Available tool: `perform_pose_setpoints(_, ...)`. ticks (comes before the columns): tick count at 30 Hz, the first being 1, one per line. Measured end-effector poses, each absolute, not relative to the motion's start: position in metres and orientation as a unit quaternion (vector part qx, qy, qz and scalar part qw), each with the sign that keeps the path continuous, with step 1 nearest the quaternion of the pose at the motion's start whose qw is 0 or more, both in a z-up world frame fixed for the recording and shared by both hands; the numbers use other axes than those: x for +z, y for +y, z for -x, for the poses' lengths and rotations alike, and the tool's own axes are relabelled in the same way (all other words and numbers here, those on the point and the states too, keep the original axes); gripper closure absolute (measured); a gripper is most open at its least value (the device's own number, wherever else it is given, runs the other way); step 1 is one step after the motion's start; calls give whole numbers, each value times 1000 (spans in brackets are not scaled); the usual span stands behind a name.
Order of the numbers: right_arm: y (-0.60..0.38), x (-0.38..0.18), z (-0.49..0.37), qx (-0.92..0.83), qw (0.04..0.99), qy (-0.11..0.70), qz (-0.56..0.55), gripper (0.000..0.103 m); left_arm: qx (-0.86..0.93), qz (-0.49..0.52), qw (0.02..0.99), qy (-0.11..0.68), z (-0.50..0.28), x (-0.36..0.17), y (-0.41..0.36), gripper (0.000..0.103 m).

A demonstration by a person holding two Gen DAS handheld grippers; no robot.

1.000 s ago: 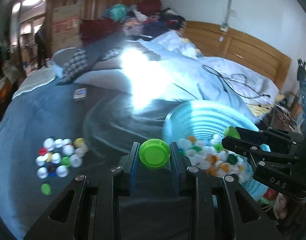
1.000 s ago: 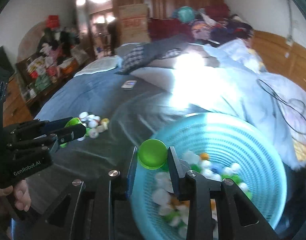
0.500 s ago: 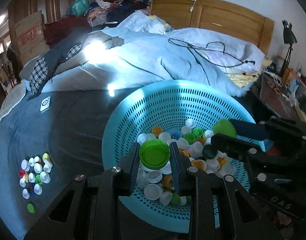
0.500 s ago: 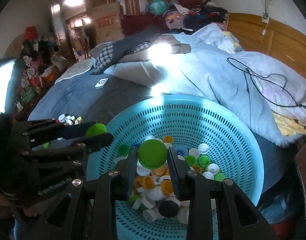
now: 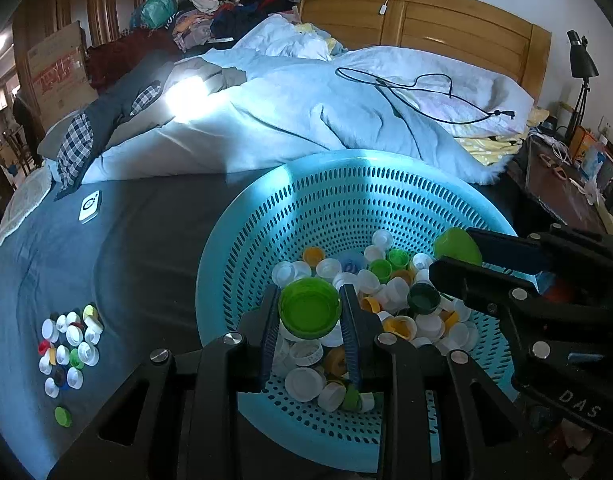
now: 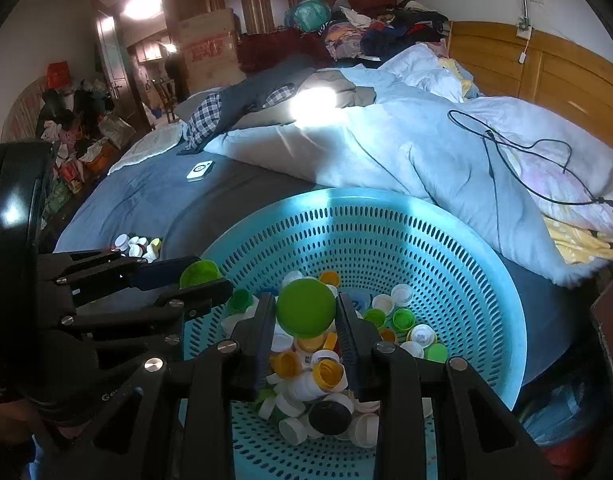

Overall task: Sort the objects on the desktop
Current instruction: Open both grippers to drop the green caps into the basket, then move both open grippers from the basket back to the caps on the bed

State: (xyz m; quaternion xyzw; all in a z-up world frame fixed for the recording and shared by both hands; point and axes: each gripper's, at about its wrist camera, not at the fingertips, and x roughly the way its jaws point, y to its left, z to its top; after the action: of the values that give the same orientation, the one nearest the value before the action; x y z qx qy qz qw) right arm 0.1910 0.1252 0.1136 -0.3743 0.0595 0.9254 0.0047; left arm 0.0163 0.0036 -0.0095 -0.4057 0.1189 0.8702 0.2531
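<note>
Green cap, left: hollow side facing the camera, pinched between the jaws of the left gripper point(image 5: 309, 312), over the basket.
Green cap, right: smooth top facing the camera, clamped in the closed jaws of the right gripper point(image 6: 305, 309), also over the basket.
Basket point(image 5: 266, 216): turquoise, perforated, on the bed point(image 5: 154, 240); white, yellow, green and dark caps heaped in its bottom.
Loose caps point(image 5: 68, 346): small cluster on the grey sheet, well apart from the basket, left of it.
Bedding: pale duvet point(image 5: 290, 120) behind the basket, black cable point(image 5: 418, 92) lying across it.
</note>
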Motion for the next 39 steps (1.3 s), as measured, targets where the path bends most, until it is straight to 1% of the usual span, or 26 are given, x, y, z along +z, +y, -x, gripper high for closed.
perform_pose_setpoints(21, 123, 107, -189, 923, 6, 57, 380, 69, 869, 406, 260, 116, -16, -12, 5, 78)
perform_pose_setpoints(22, 123, 107, -189, 923, 7, 56, 381, 66, 869, 405, 259, 116, -16, -12, 5, 76)
perform_pose_setpoints(24, 125, 108, -189, 924, 25, 50, 379, 42, 872, 405, 252, 113, -13, -12, 0, 70)
perform_pose_setpoints(25, 127, 109, -189, 925, 31, 51, 376, 36, 872, 406, 250, 108, -12, -12, -3, 62)
perform_pose_setpoints(26, 129, 110, -190, 926, 36, 55, 372, 26, 874, 405, 248, 105, -11, -12, -7, 52)
perform_pose_setpoints(27, 129, 111, -191, 927, 38, 57, 369, 20, 877, 401, 243, 103, -11, -12, -11, 48)
perform_pose_setpoints(30, 122, 116, -190, 930, 34, 54, 361, 19, 881, 400, 234, 96, -9, -16, -28, 47)
perform_pose_setpoints(33, 106, 121, -190, 936, 10, 54, 346, 18, 889, 399, 213, 78, -7, -24, -63, 47)
perform_pose_setpoints(36, 79, 122, -187, 939, -19, 33, 341, 13, 895, 406, 176, 51, -7, -37, -114, 47)
perform_pose_setpoints(39, 44, 118, -177, 935, -58, 14, 348, 12, 898, 421, 125, 28, -5, -55, -175, 47)
